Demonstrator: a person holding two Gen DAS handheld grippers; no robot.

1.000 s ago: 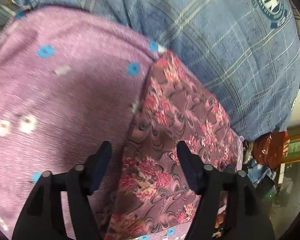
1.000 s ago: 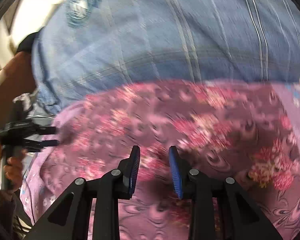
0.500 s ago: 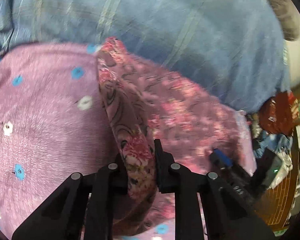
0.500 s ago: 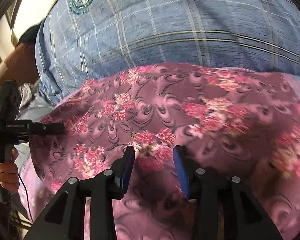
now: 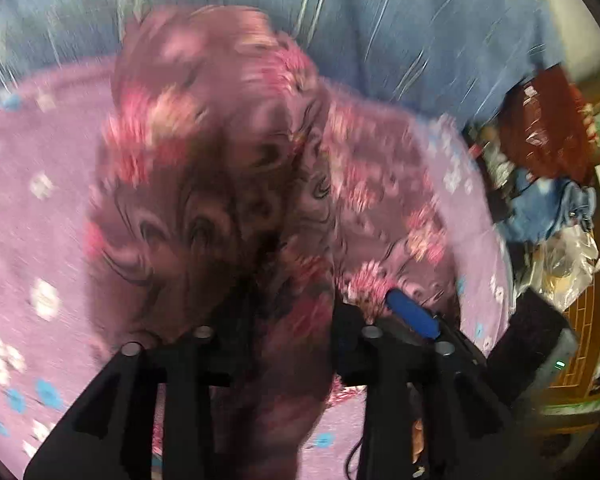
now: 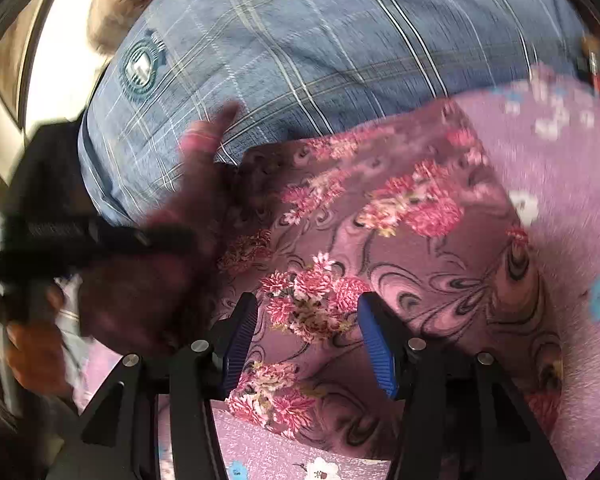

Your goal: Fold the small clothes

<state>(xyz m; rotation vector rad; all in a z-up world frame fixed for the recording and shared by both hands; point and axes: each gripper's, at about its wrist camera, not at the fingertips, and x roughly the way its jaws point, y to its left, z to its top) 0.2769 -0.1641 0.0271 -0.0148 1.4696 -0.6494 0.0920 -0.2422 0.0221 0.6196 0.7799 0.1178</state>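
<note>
Over on the pink flowered bedsheet (image 6: 572, 208), the floral garment (image 6: 400, 216) lies mostly flat in the middle of the right wrist view, with one end lifted at left. That end is bunched between the jaws of the left gripper (image 5: 276, 320), which look clamped on it though they've just been easing apart, and the blur makes it hard to be sure. The right gripper (image 6: 308, 336) has just been opening and stands spread with cloth under the gap, pads not pressing. Guessing the fold goes left to right across the frame, so the left hand carries and the lifted flap needs to land toward the right edge.
</note>
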